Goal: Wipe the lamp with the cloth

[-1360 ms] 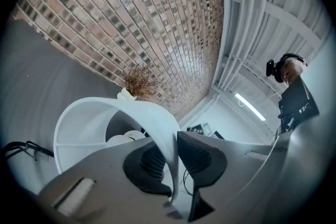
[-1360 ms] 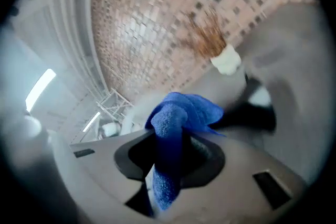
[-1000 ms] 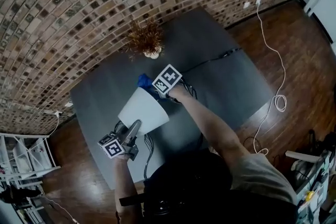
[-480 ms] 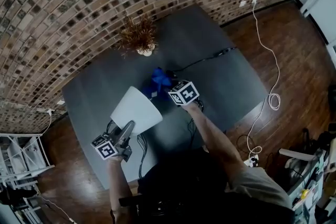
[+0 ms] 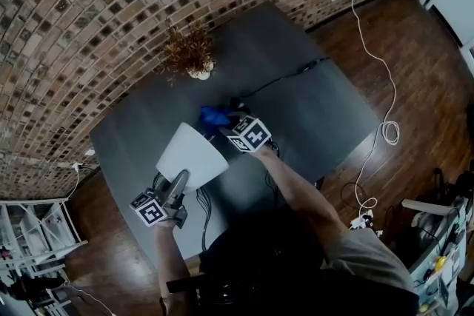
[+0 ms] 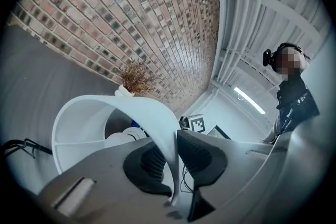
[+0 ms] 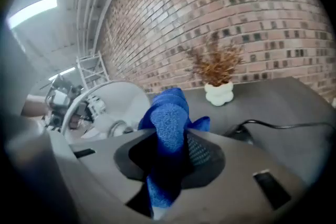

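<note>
The white lamp shade (image 5: 191, 156) is tipped over above the grey table (image 5: 318, 115), its wide mouth toward my left gripper (image 5: 187, 177). That gripper is shut on the shade's rim: in the left gripper view the thin white wall (image 6: 105, 118) runs between the two pads of the left gripper (image 6: 176, 157). My right gripper (image 5: 228, 122) is shut on a blue cloth (image 5: 213, 116) just past the shade's far end. In the right gripper view the cloth (image 7: 170, 123) bulges out of the right gripper (image 7: 170, 157), beside the shade (image 7: 113, 99). Whether cloth and shade touch I cannot tell.
A dried plant in a small white vase (image 5: 194, 55) stands at the table's far side by the brick wall. A black cable (image 5: 285, 78) crosses the table, more cables (image 5: 204, 207) lie under the lamp. A white cord (image 5: 385, 85) trails on the wooden floor at right.
My right gripper with the cloth has come off the shade's upper edge, shifted to the right and tipped further down. The left gripper and the shade have stayed put.
</note>
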`<action>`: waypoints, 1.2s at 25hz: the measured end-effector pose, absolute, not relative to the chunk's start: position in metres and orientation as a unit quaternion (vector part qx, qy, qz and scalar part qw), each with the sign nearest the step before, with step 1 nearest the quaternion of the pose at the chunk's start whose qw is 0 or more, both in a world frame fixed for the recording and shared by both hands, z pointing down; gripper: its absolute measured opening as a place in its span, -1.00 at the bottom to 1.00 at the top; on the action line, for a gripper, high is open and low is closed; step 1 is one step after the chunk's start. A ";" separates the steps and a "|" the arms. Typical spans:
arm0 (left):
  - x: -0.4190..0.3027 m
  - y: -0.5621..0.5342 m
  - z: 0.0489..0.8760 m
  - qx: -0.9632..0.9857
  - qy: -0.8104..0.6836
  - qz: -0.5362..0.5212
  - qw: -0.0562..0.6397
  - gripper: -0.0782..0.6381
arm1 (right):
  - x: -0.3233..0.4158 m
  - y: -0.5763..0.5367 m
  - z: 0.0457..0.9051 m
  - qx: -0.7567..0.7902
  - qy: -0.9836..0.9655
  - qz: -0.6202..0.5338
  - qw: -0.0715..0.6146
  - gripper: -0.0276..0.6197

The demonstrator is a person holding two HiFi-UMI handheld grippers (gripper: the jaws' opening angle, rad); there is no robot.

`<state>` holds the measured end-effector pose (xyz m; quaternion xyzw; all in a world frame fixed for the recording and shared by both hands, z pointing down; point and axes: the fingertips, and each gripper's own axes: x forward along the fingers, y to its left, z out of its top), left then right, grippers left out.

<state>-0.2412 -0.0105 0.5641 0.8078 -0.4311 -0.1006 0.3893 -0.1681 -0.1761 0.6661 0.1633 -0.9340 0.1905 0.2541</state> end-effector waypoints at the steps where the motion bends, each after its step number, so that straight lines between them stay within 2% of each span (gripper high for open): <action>1: -0.240 -0.011 0.564 0.808 -0.431 -0.100 0.390 -0.64 | -0.148 -0.195 0.671 0.217 -0.925 0.184 0.253 -0.61; 3: -0.241 -0.016 0.562 0.807 -0.432 -0.098 0.390 -0.64 | -0.099 -0.231 0.664 0.326 -0.900 0.172 0.232 -0.61; 5: -0.245 -0.022 0.560 0.804 -0.434 -0.099 0.395 -0.64 | -0.071 -0.239 0.645 0.374 -0.892 0.164 0.193 -0.61; 7: -0.257 -0.026 0.562 0.795 -0.436 -0.101 0.409 -0.64 | -0.080 -0.213 0.628 0.331 -0.913 0.189 0.144 -0.61; 9: -0.272 -0.033 0.565 0.783 -0.436 -0.107 0.431 -0.64 | -0.122 -0.163 0.629 0.213 -0.942 0.234 0.116 -0.61; 12: -0.296 -0.046 0.564 0.761 -0.432 -0.126 0.468 -0.63 | -0.188 -0.106 0.647 0.084 -0.963 0.217 0.139 -0.61; 16: -0.312 -0.064 0.567 0.730 -0.441 -0.145 0.502 -0.63 | -0.209 -0.124 0.672 0.087 -0.967 0.163 0.177 -0.61; 20: -0.334 -0.086 0.570 0.696 -0.458 -0.164 0.528 -0.63 | -0.178 -0.175 0.681 0.164 -0.953 0.186 0.173 -0.61; 27: -0.332 -0.108 0.567 0.692 -0.450 -0.167 0.539 -0.64 | -0.059 -0.264 0.681 0.377 -0.867 0.297 0.131 -0.61; 30: -0.329 -0.110 0.566 0.701 -0.444 -0.164 0.533 -0.64 | -0.075 -0.261 0.644 0.352 -0.885 0.288 0.095 -0.61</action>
